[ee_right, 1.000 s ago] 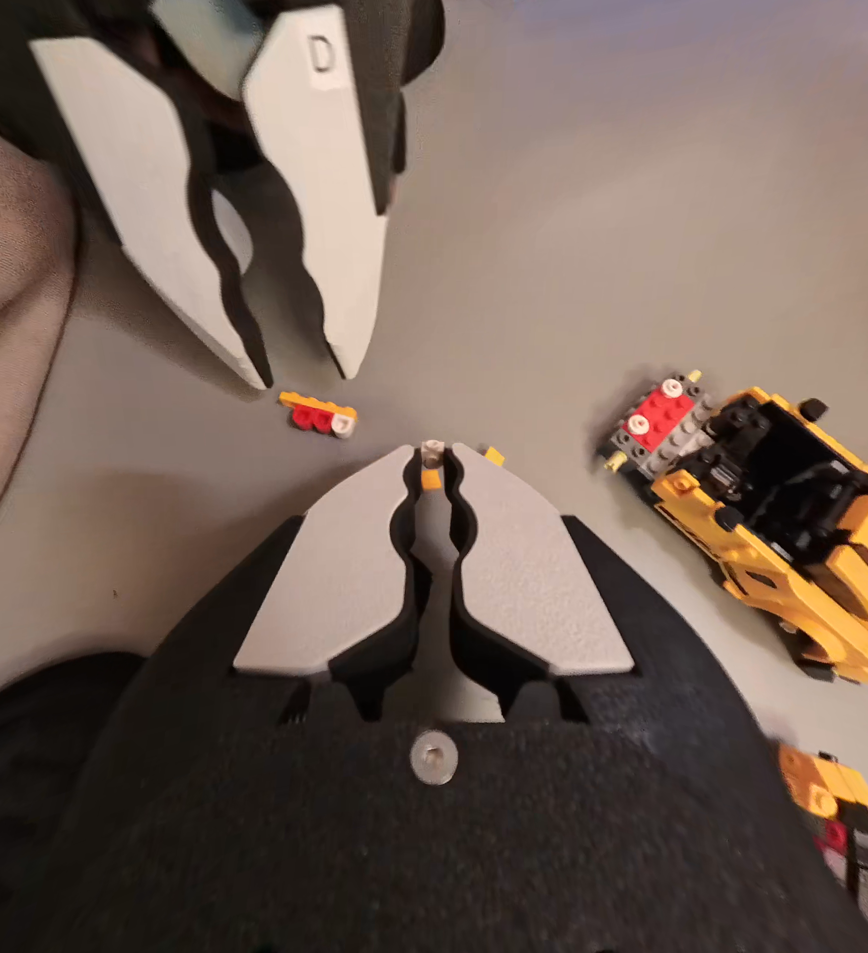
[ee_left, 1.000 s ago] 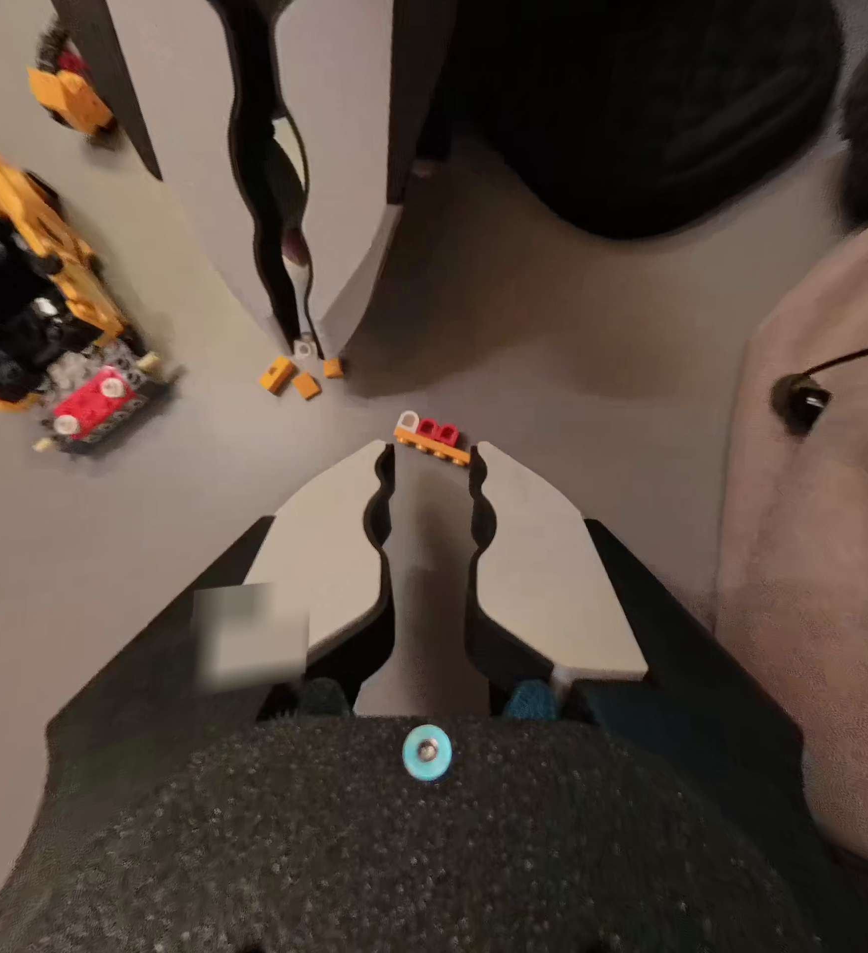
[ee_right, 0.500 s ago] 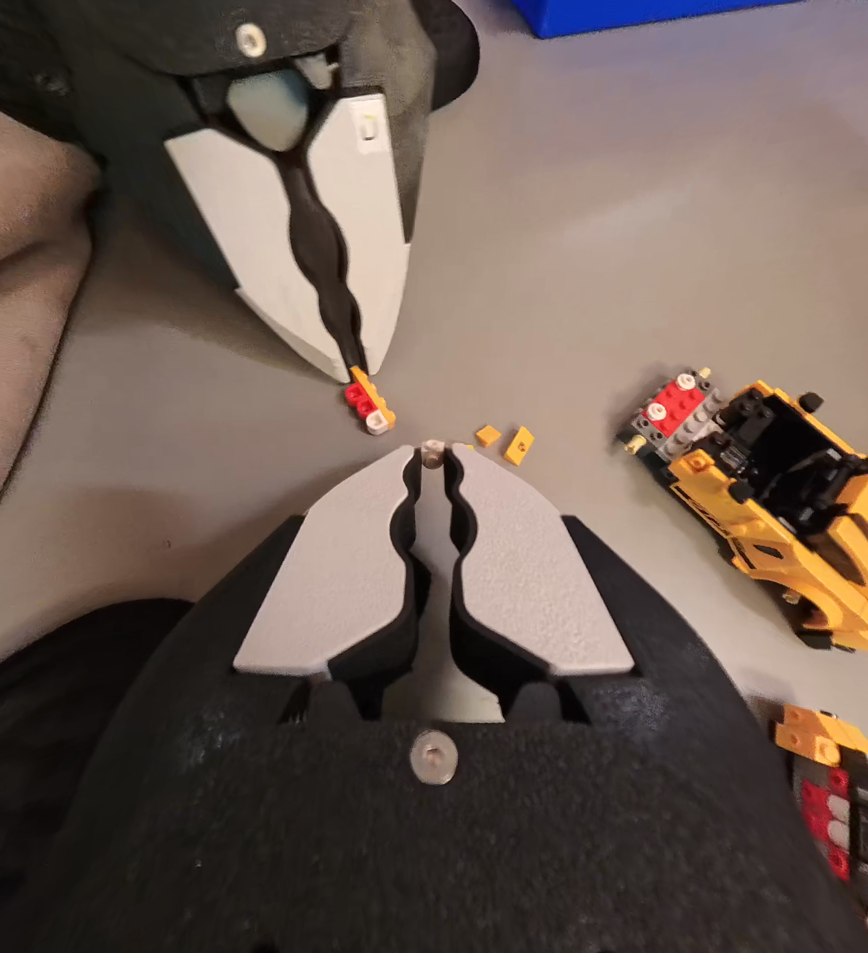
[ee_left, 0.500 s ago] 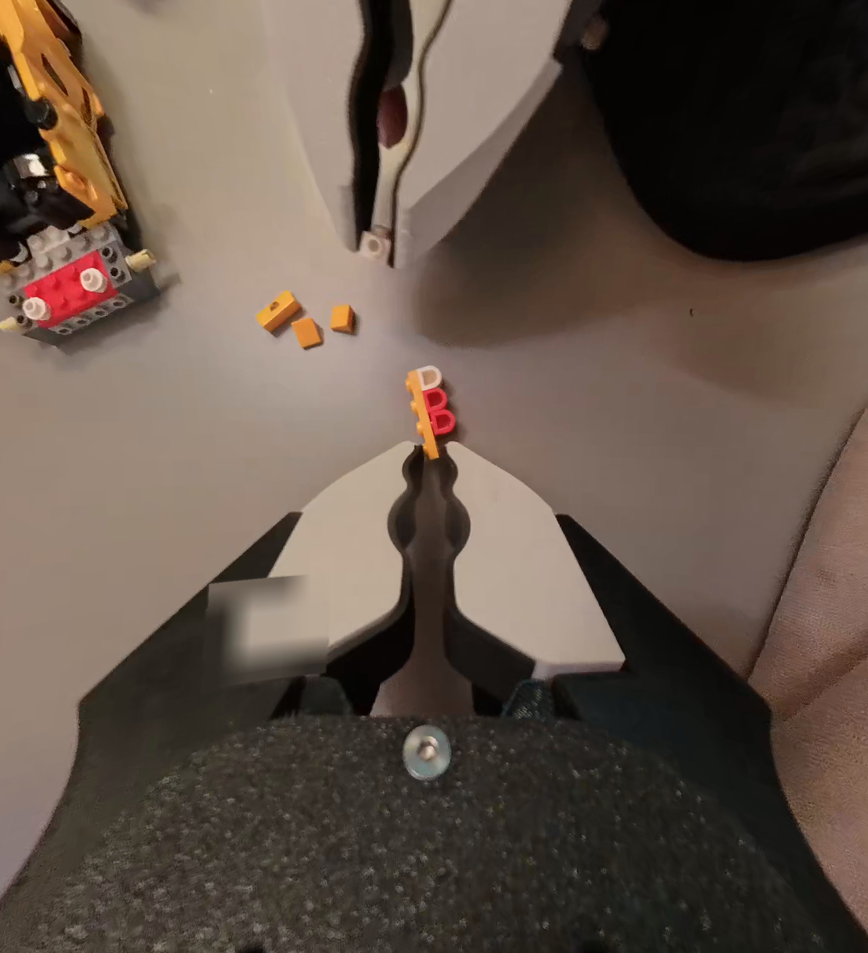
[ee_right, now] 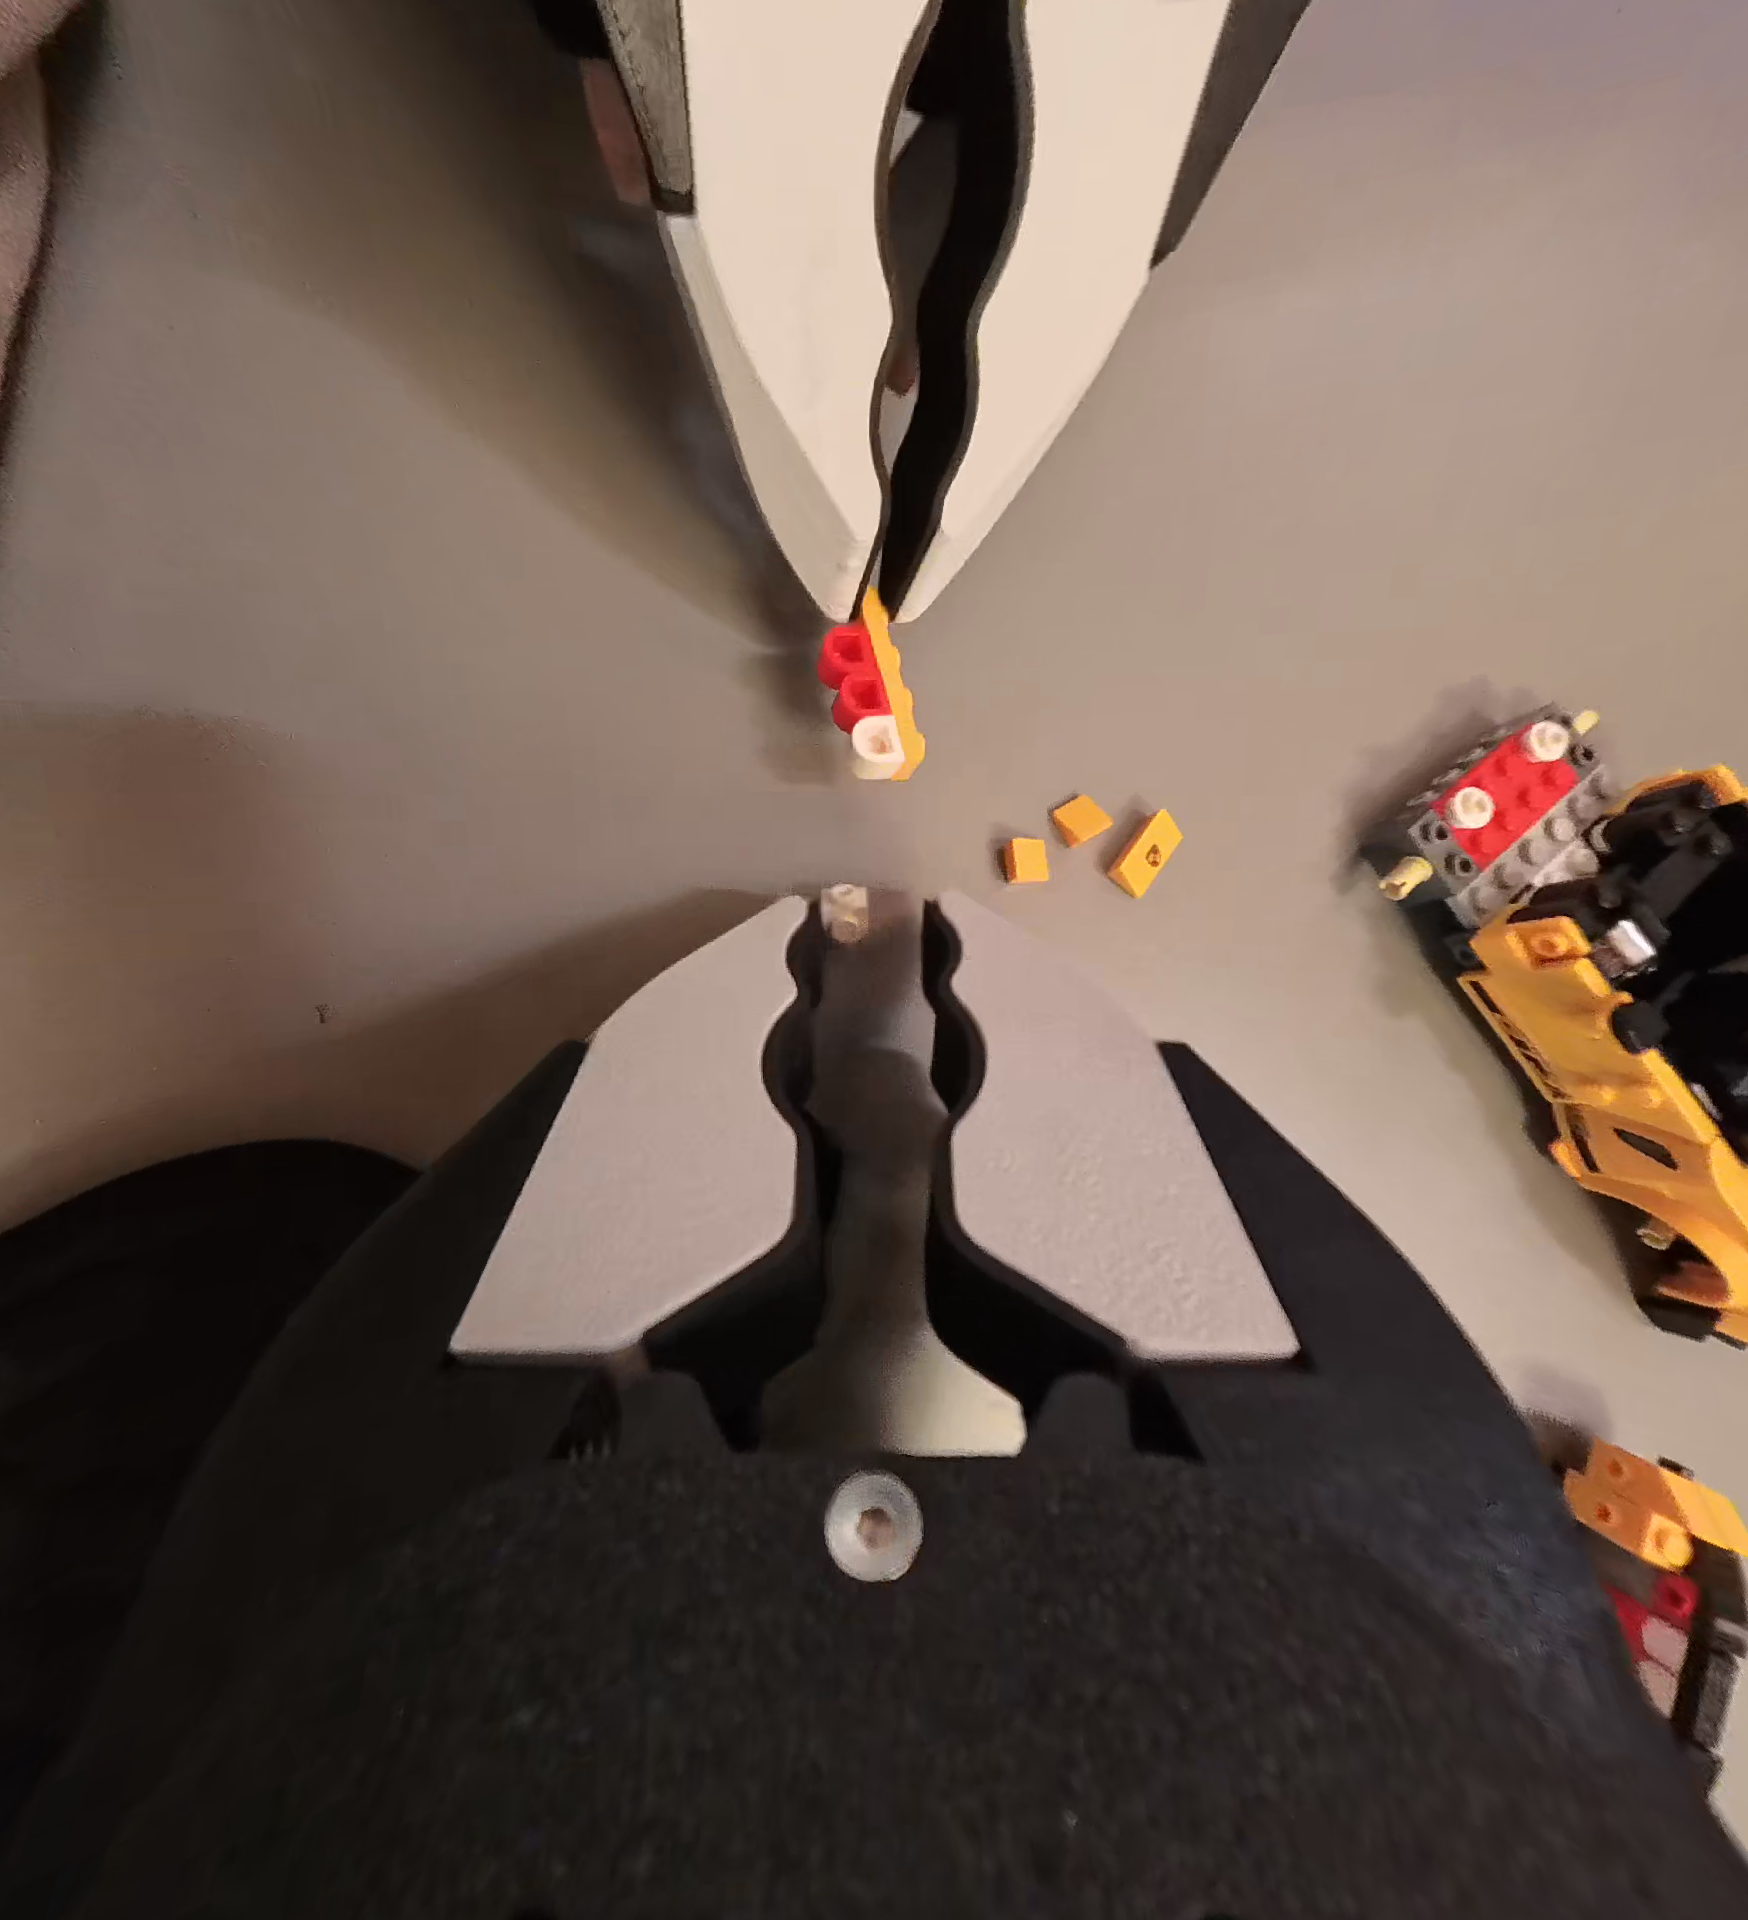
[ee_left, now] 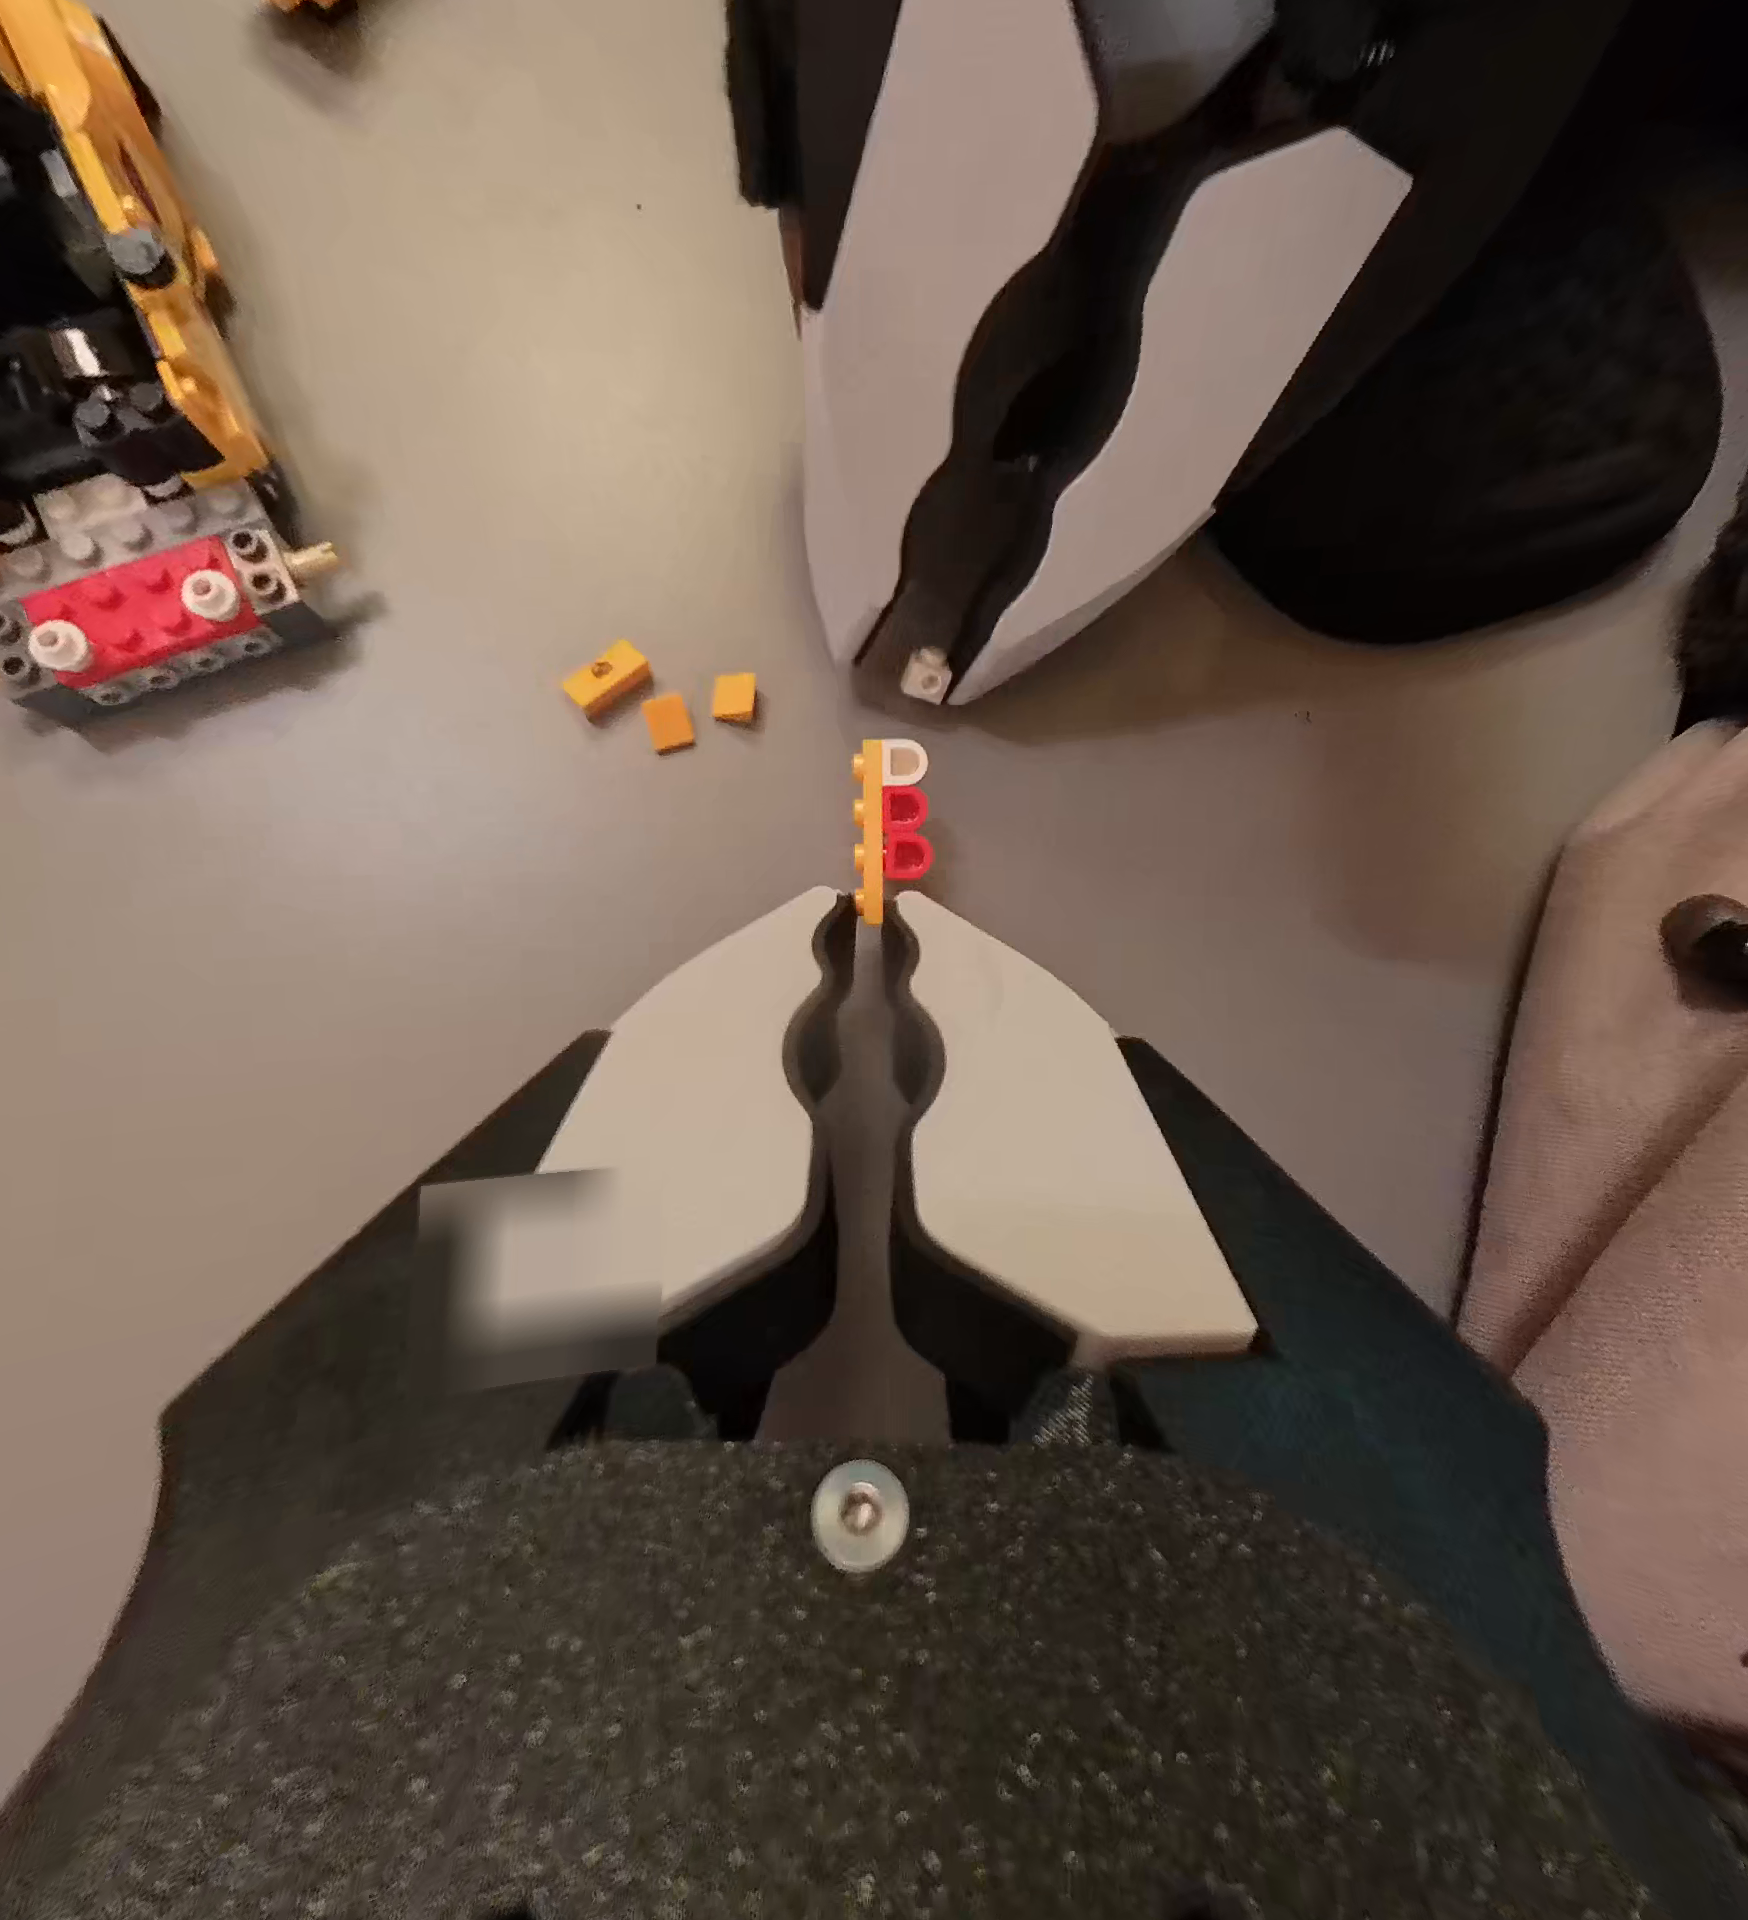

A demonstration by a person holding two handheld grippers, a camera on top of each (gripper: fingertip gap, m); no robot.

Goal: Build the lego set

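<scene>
Two grippers faced each other over the grey bench (ee_left: 434, 935), each pinching a small piece.

The left gripper (ee_left: 871, 906) had its fingers closed on the near end of one orange plate (ee_left: 868, 831), held on edge with its long axis running straight away from the fingers toward the right gripper (ee_left: 927, 681); two red pieces (ee_left: 906, 831) and one white piece (ee_left: 904, 762) sat along its right face, the white at the far tip. The right gripper's fingers, seen from the left wrist view, pinched one small pale brick (ee_left: 925, 675), just beyond the plate's tip and apart from it. Three loose orange pieces (ee_left: 657, 694) lay on the bench to the left, and farther left one partly built yellow vehicle (ee_left: 70, 364) with a red plate at its near end. One smaller orange, red and black sub-assembly (ee_right: 1659, 1558) lay by the right gripper's body.
</scene>
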